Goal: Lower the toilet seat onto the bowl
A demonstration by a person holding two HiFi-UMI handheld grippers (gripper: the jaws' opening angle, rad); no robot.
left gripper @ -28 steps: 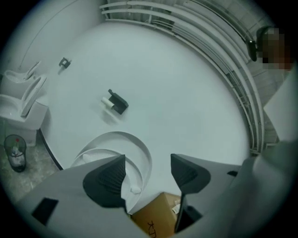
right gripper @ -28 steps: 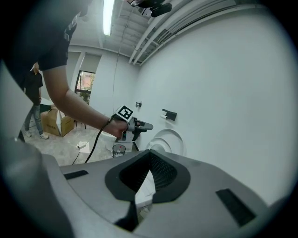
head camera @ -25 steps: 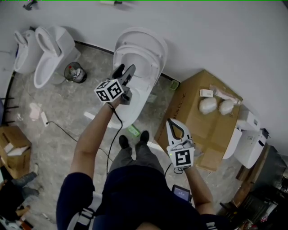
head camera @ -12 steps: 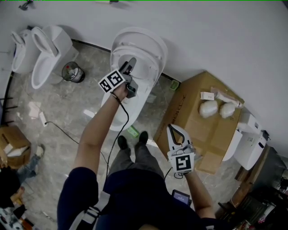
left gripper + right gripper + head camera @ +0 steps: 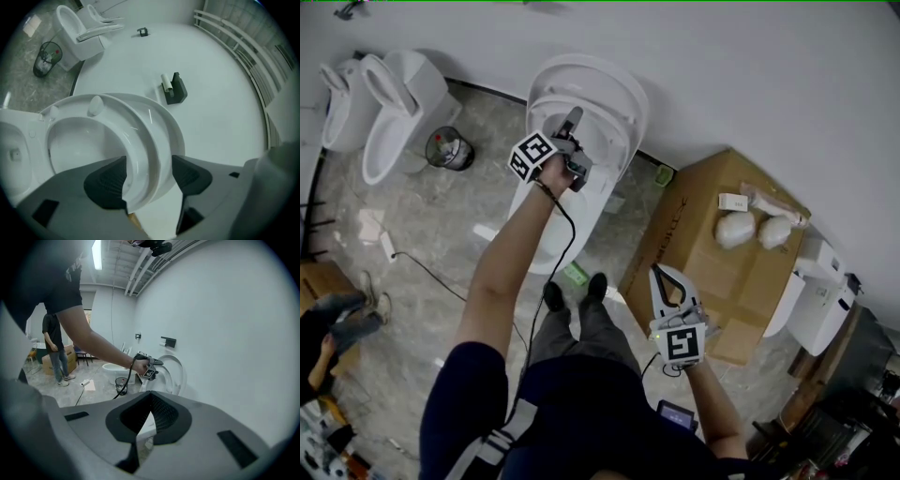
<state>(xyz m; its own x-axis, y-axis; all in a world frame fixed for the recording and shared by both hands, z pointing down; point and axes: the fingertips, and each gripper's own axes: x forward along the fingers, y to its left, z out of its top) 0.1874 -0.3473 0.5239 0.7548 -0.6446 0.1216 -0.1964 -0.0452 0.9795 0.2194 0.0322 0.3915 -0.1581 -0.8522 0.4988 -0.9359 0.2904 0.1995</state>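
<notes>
Left hand-held gripper [image 5: 149,171]: jaws wide apart, straddling the rims of the raised seat [image 5: 133,140] and the lid [image 5: 165,133]; pads not clamped on either. The seat stands upright against the lid, off the bowl [image 5: 16,140]. Right hand-held gripper [image 5: 150,399]: jaws together, empty, near a box [image 5: 712,253]. Bin [image 5: 450,150] on the floor left of the toilet.

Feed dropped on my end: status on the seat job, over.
Left tool open, straddling raised toilet seat rim. Right tool shut, empty, low at the side. Seat not yet lowered; nothing seen on bowl.
</notes>
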